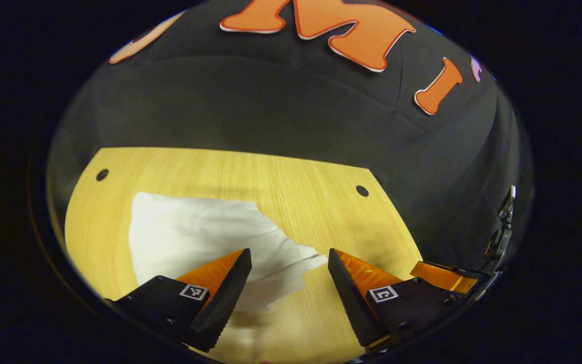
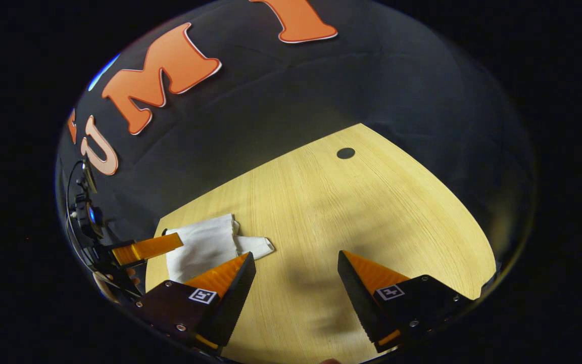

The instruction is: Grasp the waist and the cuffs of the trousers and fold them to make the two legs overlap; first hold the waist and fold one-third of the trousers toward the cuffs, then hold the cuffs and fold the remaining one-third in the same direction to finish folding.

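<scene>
White trousers (image 1: 205, 237) lie in a flattened, folded bundle on the wooden counter (image 1: 311, 202), toward its left side in the left gripper view and short of its far edge. The cloth is wrinkled, and a narrower bit of it sticks out to the right toward the middle of the counter. In the right gripper view the same trousers (image 2: 205, 245) sit close to the counter's (image 2: 372, 212) left edge, again with a small tongue of fabric reaching toward the middle.

The left gripper (image 1: 288, 275) hovers over the near edge of the bundle with its fingers spread wide and nothing between them; the near fringe of the cloth shows in the gap, but neither finger presses on it. The right gripper (image 2: 296, 280) is held over bare wood to the right of the trousers, fingers likewise wide apart and empty.

From the right gripper view the other tool appears at the left edge of the counter, just beside the trousers, with part of a hand (image 2: 119, 283) gripping it. Round dark holes (image 1: 362, 191) mark the counter near its far corners.
</scene>
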The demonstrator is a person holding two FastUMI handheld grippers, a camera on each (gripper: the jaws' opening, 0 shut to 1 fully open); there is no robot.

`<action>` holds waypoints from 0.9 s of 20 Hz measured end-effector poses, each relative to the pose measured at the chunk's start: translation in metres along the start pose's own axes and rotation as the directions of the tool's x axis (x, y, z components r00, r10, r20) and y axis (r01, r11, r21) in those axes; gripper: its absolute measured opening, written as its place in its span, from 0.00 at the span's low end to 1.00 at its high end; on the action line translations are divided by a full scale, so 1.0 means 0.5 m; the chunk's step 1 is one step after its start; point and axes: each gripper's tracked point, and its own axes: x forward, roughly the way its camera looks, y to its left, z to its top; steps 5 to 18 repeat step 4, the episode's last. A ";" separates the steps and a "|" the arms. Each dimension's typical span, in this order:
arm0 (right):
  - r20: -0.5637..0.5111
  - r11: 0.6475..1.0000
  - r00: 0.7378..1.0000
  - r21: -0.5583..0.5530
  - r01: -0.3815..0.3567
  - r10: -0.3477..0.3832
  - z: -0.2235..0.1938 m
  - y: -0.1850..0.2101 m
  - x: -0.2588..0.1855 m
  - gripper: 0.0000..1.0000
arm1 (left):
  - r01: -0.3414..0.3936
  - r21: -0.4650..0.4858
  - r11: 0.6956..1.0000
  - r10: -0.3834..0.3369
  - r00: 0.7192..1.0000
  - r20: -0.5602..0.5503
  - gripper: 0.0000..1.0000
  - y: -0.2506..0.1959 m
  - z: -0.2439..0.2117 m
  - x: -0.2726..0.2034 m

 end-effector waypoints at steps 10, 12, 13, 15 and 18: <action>0.060 0.997 0.998 -0.075 -0.008 0.013 0.042 0.052 -0.014 0.98 | -0.042 0.011 0.999 0.040 0.988 0.151 0.96 0.013 0.059 -0.074; 0.060 0.997 0.998 -0.075 -0.008 0.013 0.042 0.052 -0.014 0.98 | -0.042 0.011 0.999 0.040 0.988 0.151 0.96 0.013 0.059 -0.074; 0.060 0.997 0.998 -0.075 -0.008 0.013 0.042 0.052 -0.014 0.98 | -0.042 0.011 0.999 0.040 0.988 0.151 0.96 0.013 0.059 -0.074; 0.060 0.997 0.998 -0.075 -0.008 0.013 0.042 0.052 -0.014 0.98 | -0.042 0.011 0.999 0.040 0.988 0.151 0.96 0.013 0.059 -0.074; 0.060 0.997 0.998 -0.075 -0.008 0.013 0.042 0.052 -0.014 0.98 | -0.042 0.011 0.999 0.040 0.988 0.151 0.96 0.013 0.059 -0.074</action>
